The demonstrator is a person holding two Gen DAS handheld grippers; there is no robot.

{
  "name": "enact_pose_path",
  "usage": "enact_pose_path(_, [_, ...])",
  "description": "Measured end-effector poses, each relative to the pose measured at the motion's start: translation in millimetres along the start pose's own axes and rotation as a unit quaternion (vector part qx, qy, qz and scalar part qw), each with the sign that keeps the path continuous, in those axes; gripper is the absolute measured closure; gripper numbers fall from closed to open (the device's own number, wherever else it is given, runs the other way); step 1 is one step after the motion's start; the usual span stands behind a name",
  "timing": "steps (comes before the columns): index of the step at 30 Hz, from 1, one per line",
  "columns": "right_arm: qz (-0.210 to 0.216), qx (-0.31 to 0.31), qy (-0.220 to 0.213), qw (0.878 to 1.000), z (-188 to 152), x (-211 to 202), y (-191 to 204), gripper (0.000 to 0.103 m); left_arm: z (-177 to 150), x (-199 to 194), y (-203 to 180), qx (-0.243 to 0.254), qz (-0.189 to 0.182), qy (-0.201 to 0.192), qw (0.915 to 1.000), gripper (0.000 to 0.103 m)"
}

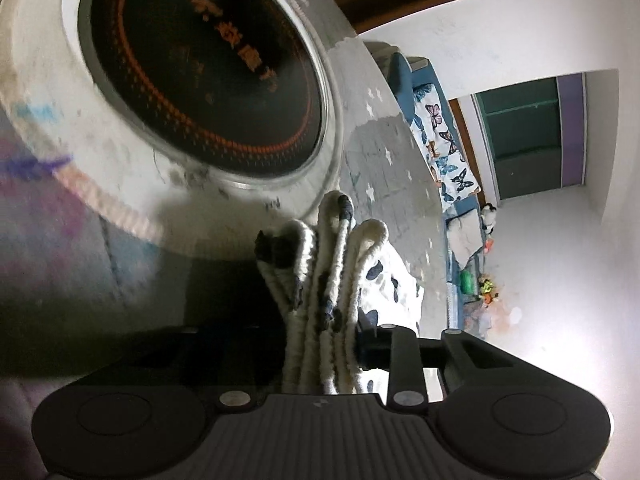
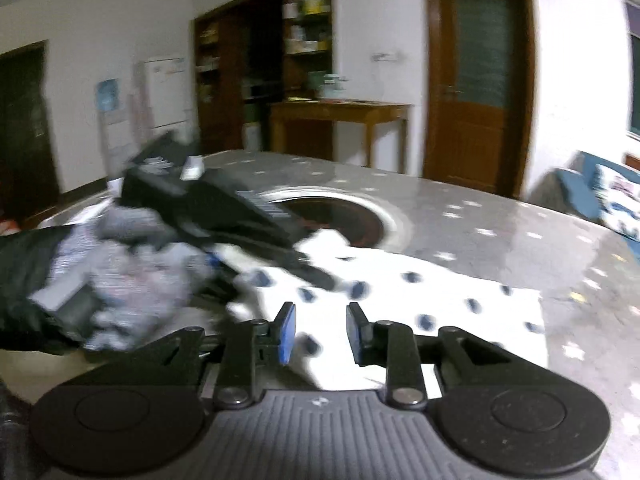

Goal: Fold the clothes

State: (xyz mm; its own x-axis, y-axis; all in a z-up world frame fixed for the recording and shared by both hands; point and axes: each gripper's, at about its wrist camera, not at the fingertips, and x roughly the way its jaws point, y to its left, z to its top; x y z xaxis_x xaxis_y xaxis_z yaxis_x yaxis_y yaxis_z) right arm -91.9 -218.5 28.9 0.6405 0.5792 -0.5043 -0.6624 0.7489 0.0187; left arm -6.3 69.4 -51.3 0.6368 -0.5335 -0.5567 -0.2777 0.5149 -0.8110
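A white garment with dark blue dots (image 2: 420,292) lies flat on the grey table. My left gripper (image 1: 324,320) is shut on bunched folds of this dotted garment (image 1: 332,272), which stick up between its jaws. In the right wrist view the left gripper (image 2: 248,232) shows blurred at the garment's left edge, held by a gloved hand (image 2: 132,276). My right gripper (image 2: 320,332) is open and empty, just above the garment's near edge; a blue pad (image 2: 287,332) lines its left finger.
The grey star-patterned table (image 2: 520,232) has a round black hotplate (image 1: 208,76) set in its middle, just beyond the garment. A blue sofa with butterfly cushions (image 1: 444,148) stands past the table. A wooden door (image 2: 476,80), shelves and a side table (image 2: 340,120) stand behind.
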Motion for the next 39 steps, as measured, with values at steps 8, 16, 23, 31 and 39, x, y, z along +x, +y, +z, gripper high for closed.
enact_pose_path(8, [-0.123,0.104,0.034,0.986,-14,22,-89,0.067,4,-9,-13,0.064,0.036,-0.016,0.9972,0.070])
enact_pose_path(16, [-0.087,0.221,0.051,0.970,-32,51,-131,0.066,-4,-10,-34,0.126,0.068,-0.023,0.9895,0.070])
enact_pose_path(23, [-0.077,0.234,0.025,0.969,-31,44,-126,0.095,-4,-15,-50,0.157,0.084,-0.028,0.9837,0.071])
enact_pose_path(31, [-0.103,0.216,-0.032,0.970,-7,4,-125,0.097,-8,-11,-99,0.216,0.071,-0.036,0.9732,0.071])
enact_pose_path(39, [-0.146,0.215,-0.062,0.964,10,-22,-153,0.097,-14,23,-151,0.253,0.065,-0.024,0.9651,0.071])
